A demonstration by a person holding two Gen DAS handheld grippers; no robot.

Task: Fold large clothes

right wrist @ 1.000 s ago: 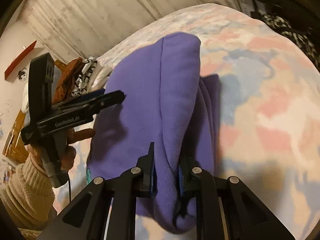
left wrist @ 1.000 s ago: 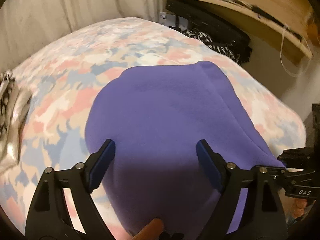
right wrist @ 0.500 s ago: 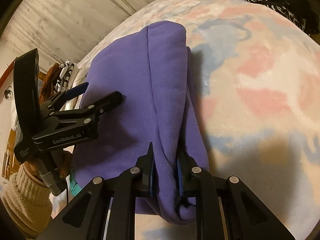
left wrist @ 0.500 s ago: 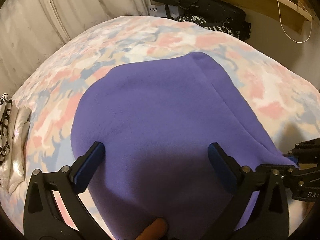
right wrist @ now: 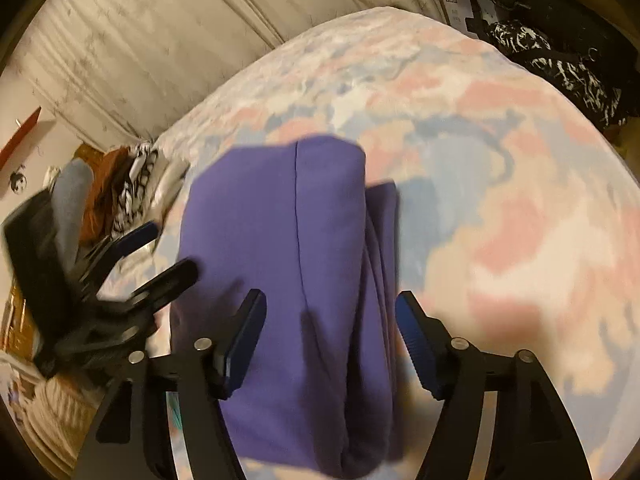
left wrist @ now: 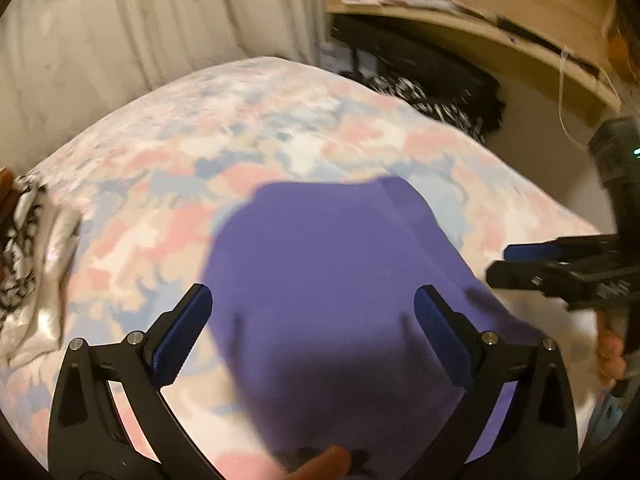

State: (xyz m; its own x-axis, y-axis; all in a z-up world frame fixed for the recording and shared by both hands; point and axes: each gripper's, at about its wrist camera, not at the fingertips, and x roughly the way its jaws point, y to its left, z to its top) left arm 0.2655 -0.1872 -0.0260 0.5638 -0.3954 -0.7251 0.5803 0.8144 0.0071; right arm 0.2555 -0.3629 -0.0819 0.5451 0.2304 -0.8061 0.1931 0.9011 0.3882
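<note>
A folded purple garment (left wrist: 328, 280) lies on the bed's pink, blue and white cover (left wrist: 200, 152). My left gripper (left wrist: 312, 296) hovers over the garment's near part, open wide, with nothing pinched. In the right wrist view the same purple garment (right wrist: 280, 240) shows a thick folded edge on its right side. My right gripper (right wrist: 330, 298) has its jaws opening. The fold sits below and between the blue pads, which do not press on it. The left gripper (right wrist: 164, 254) shows at the left, and the right gripper (left wrist: 520, 260) shows at the right edge of the left wrist view.
A heap of black-and-white and brown clothes (right wrist: 132, 188) lies at the bed's left edge. A black-and-white cloth (left wrist: 420, 96) hangs beyond the far right corner under a wooden shelf (left wrist: 480, 20). A pale curtain (left wrist: 120, 40) backs the bed. The patterned cover (right wrist: 500, 200) stretches right of the garment.
The right gripper has let go of the purple fold and its jaws have parted. Both grippers have drawn back from the garment, which now looks smaller. The left jaws widened slightly.
</note>
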